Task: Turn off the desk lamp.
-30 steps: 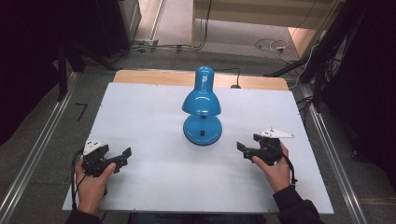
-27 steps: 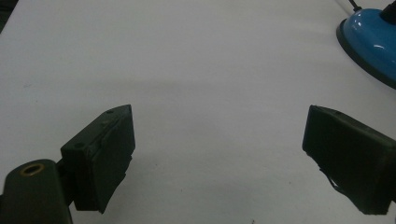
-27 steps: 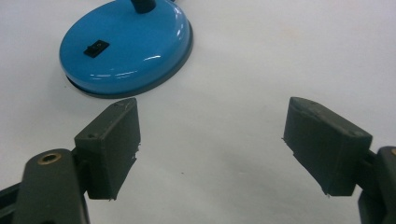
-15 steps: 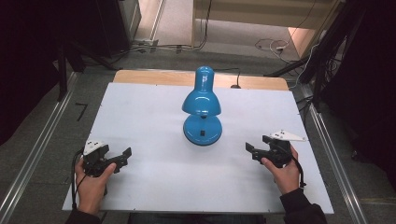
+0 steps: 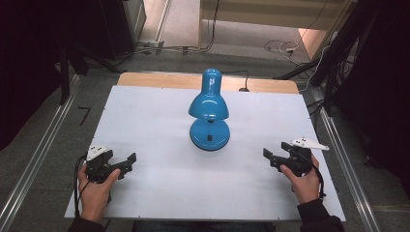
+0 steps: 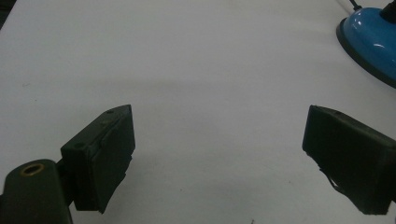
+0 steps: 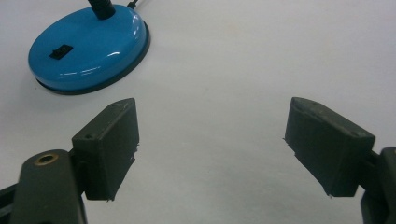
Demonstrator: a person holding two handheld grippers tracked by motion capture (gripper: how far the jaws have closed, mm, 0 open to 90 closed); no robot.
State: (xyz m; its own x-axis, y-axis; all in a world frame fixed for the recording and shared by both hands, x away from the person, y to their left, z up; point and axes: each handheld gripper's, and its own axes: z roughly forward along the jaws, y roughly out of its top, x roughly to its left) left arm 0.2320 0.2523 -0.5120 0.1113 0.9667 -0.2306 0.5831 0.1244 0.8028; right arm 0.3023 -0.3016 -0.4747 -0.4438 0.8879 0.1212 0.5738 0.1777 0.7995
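Lamp stands at table centre, shade toward the person. Left gripper and right gripper — both wide, empty — flank it; right sits slightly nearer.

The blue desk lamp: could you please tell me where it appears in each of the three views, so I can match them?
High view: blue desk lamp stands mid-table, toward the far edge.
Left gripper view: only the edge of its round base shows, top right corner.
Right gripper view: its base shows at top left, with the black switch on it.
Shared landmark: the white tabletop.
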